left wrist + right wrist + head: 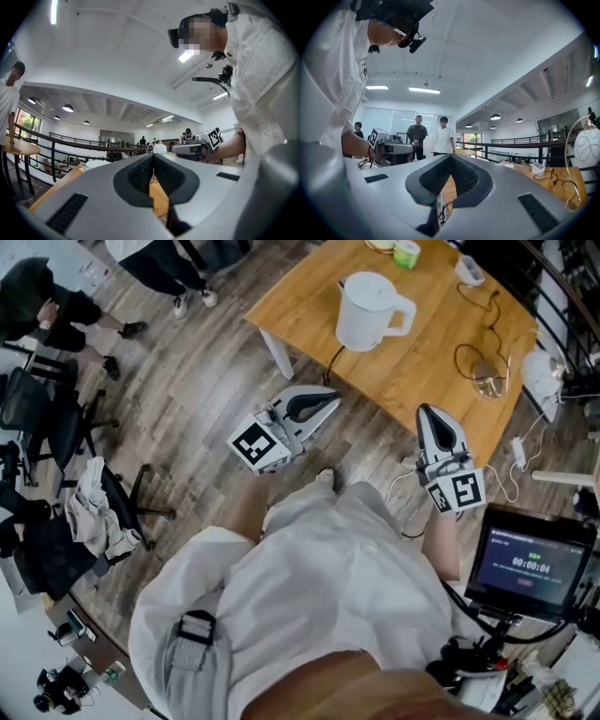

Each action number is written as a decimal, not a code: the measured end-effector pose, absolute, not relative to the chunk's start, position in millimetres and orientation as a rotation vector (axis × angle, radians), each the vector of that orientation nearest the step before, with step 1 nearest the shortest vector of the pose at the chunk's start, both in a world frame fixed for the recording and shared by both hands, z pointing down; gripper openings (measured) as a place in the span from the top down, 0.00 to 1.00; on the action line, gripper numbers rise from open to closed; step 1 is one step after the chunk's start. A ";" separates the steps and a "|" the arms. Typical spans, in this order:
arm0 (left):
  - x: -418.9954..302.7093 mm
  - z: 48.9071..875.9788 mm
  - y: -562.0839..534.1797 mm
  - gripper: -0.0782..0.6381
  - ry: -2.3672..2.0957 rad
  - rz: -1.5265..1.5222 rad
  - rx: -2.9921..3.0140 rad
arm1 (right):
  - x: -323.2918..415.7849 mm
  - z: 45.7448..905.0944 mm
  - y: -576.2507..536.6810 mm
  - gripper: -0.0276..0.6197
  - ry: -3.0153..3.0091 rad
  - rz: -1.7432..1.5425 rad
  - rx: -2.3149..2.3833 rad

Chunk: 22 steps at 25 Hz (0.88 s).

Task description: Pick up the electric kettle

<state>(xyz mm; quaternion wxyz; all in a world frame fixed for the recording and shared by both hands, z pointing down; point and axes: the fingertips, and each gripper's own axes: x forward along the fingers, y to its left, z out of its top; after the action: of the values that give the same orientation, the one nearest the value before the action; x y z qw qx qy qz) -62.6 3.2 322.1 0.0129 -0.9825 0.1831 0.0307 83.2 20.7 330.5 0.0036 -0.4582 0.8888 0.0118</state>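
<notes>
Wooden counter [422, 362] carries the electric kettle [370, 310] (upright, untouched); left gripper [326, 401] and right gripper [428, 413] hover short of it, fingers [436, 176] together. Approach seems in hand; next, fingers must part.

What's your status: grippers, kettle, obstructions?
Left gripper shut, empty. Right gripper shut, empty. Kettle upright on table, untouched. Loose cable right of kettle, clear of it.

White electric kettle [368, 311] upright on table [441, 362]
</notes>
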 end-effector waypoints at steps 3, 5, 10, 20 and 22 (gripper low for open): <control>-64.4 320.5 -2.6 0.88 0.555 0.101 -3.074 | 82.1 328.7 11.9 0.94 2.785 0.033 -1.447; -65.9 319.1 -3.7 0.88 0.552 0.101 -3.080 | 80.7 325.8 9.1 0.94 2.782 0.034 -1.451; -67.4 317.3 -6.3 0.88 0.544 0.099 -3.083 | 78.0 324.4 2.2 0.94 2.787 0.029 -1.452; -47.8 327.4 -43.3 0.88 0.593 0.071 -3.097 | 90.3 338.8 -34.2 0.94 2.828 -0.018 -1.379; -46.5 329.6 -49.8 0.88 0.608 0.069 -3.097 | 92.7 341.5 -39.9 0.94 2.831 -0.034 -1.364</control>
<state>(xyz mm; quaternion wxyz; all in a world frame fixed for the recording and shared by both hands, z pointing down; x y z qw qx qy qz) -46.5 -49.8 329.6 -0.0076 -0.9810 0.1925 0.0219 92.7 -39.9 341.5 -0.0008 -0.4341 0.9008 -0.0109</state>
